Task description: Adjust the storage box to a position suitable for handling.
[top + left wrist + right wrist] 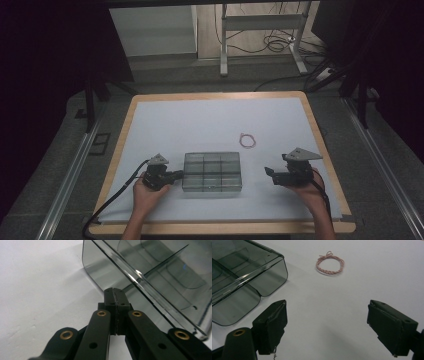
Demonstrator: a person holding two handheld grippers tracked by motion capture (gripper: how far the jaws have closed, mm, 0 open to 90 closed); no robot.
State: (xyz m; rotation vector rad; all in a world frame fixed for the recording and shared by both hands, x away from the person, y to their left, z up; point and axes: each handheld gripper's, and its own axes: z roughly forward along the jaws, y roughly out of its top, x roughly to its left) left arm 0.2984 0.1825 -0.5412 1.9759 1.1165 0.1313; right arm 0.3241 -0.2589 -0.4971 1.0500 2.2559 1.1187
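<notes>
Counter [165, 120] under a white sheet carries everything. Smoky clear compartment box [212, 172] sits near its front edge, midway between my hands. My left claw [113, 293] has its jaws pressed together, empty, tips right against the box's left wall. My right claw [327, 327] stands wide apart, empty, right of the box. Pink cord loop [330, 264] lies beyond it, toward the right edge.
</notes>
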